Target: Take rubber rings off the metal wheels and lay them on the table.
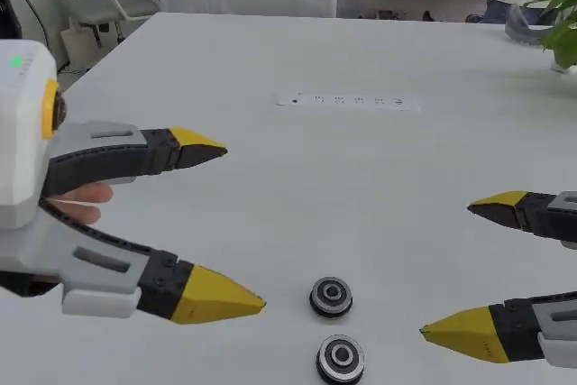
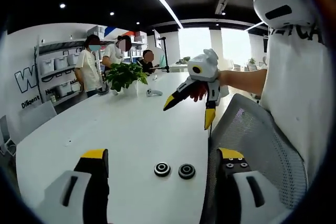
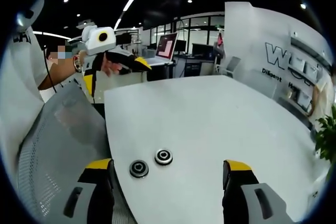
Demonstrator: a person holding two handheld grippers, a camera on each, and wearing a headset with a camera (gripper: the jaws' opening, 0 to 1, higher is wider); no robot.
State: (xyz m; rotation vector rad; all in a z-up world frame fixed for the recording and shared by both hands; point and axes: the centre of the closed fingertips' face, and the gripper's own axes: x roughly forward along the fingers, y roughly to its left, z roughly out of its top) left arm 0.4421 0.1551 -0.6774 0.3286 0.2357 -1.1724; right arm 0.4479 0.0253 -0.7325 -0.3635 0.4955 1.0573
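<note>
Matt white table [image 1: 361, 169] — shiny metal wheels [image 1: 331, 297]

The white bench [image 1: 379, 178] carries a flat white power strip [image 1: 348, 101]. Well to the near side of the power strip lie two black-rimmed metal wheels, close together but apart: one wheel [image 1: 331, 297] and, nearer still, the other wheel [image 1: 341, 358].
</note>
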